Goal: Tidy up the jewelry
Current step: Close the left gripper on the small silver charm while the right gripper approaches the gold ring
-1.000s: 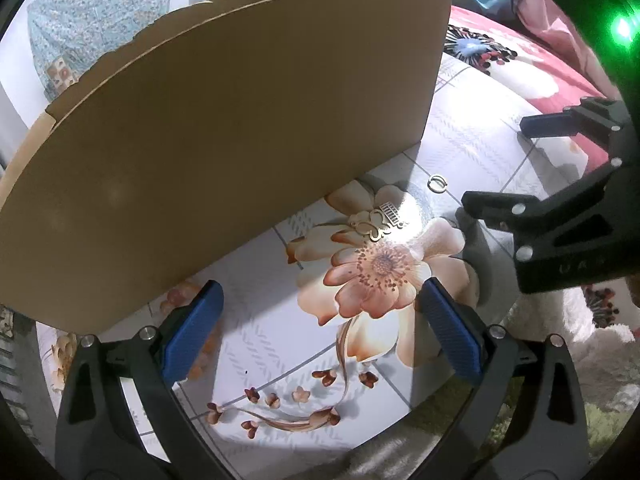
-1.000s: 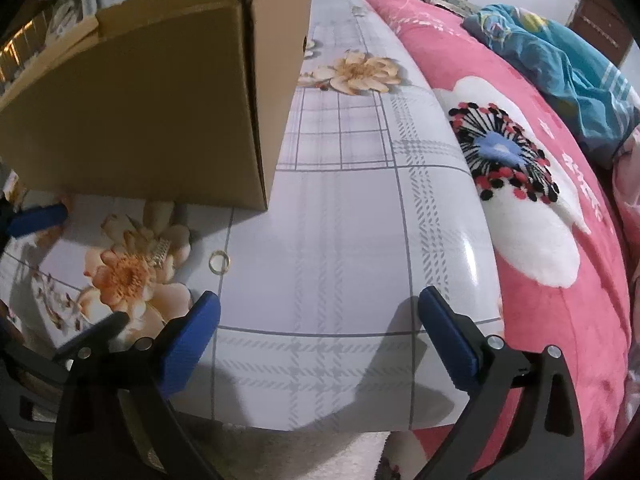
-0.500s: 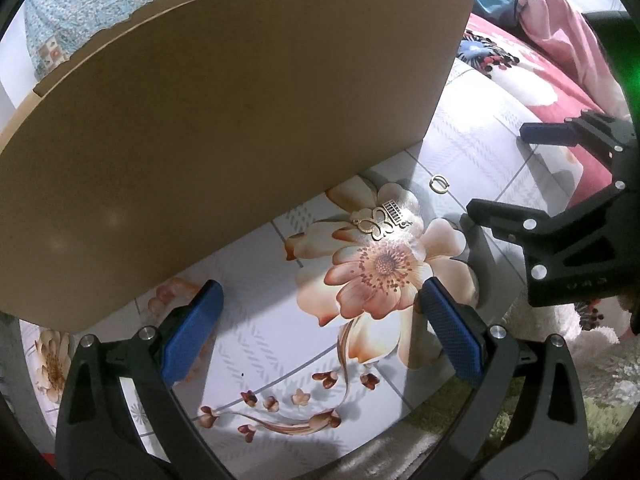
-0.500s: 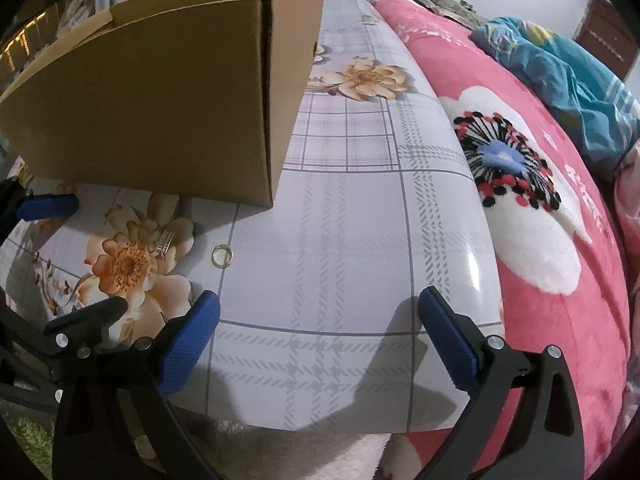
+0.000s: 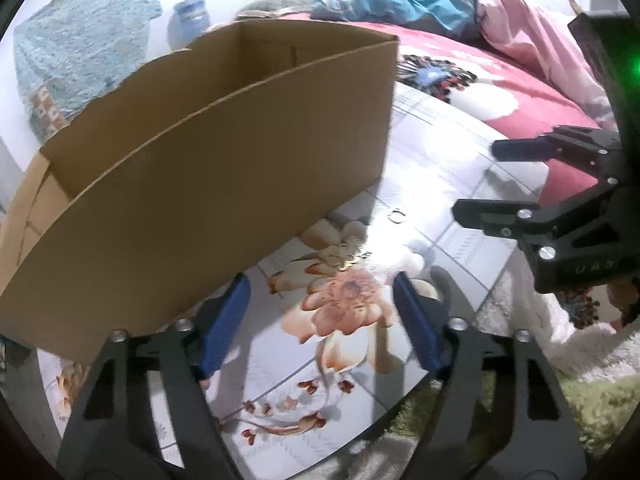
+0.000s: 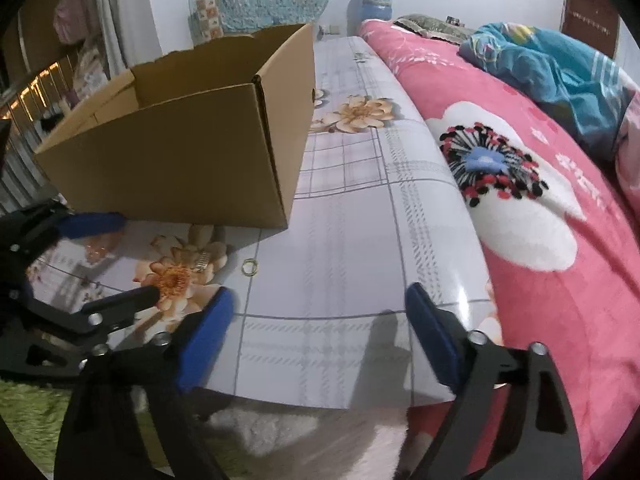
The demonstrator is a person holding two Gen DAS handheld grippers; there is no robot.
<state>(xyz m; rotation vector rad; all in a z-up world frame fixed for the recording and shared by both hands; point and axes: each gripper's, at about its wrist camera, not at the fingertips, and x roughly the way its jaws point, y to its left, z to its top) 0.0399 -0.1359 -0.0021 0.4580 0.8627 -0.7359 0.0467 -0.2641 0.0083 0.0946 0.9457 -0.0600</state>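
My left gripper (image 5: 320, 330) and right gripper (image 6: 318, 334) hover over the counter (image 6: 344, 240); their fingers have just been closing yet stand apart, nothing between them. The gold ring (image 6: 249, 267) lies near the cardboard box (image 6: 180, 152) corner, beside a gold hairpin (image 6: 203, 260) on the printed flower.

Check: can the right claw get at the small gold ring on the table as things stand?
Probably yes. The ring lies flat on bare tablecloth, apart from the cardboard box and the brooch. The right claw, empty, jaws just narrowing, has nothing between it and the ring. The left claw sits off to the side.
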